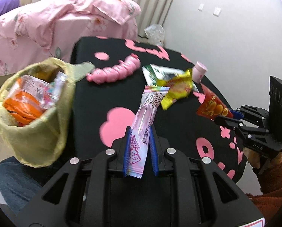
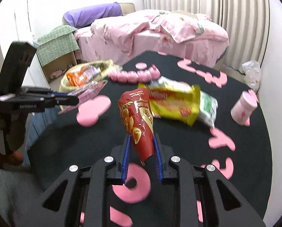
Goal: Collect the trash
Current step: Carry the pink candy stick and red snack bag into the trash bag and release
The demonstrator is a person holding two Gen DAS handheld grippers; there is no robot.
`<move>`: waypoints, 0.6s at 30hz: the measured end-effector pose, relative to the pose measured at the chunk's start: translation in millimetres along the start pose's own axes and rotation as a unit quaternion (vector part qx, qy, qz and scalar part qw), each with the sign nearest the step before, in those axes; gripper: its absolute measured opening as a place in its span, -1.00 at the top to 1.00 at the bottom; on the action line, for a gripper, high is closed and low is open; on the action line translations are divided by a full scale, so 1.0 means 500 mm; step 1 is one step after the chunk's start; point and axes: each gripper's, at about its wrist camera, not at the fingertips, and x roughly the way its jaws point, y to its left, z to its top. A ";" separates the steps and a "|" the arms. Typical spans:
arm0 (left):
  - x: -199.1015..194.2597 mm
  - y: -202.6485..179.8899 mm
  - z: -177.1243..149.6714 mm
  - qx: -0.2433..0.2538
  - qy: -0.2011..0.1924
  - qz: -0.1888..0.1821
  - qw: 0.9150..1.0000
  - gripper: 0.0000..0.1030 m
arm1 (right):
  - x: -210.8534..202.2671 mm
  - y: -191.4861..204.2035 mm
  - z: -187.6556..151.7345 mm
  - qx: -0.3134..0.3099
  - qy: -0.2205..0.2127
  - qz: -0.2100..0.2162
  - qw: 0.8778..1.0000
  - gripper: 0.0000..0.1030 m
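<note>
The left tool [image 1: 140, 132] pinched a pink wrapper [image 1: 143, 121], the right tool [image 2: 142, 140] a red packet [image 2: 138, 119]; each needed releasing squarely over the bag [image 1: 35, 132].

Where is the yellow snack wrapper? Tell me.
In the left wrist view the yellow snack wrapper lies on the black table, atop a green-white packet, beside the small pink bottle.

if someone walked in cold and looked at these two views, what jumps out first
Each gripper clamps a wrapper: the left gripper holds a long pink wrapper, the right gripper a red snack bag, both above the black table with pink shapes. At the table's left edge gapes a yellow-green trash bag already stuffed with packets, and a yellow wrapper lies mid-table.
</note>
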 end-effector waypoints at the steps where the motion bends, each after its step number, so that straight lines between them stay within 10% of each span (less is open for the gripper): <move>1: -0.011 0.015 0.005 -0.004 -0.008 0.005 1.000 0.67 | -0.001 0.008 0.020 0.001 -0.007 0.003 1.000 0.55; 18: -0.125 0.370 0.068 -0.114 -0.090 0.115 0.983 0.67 | 0.161 0.197 0.332 -0.068 -0.029 0.039 0.997 0.55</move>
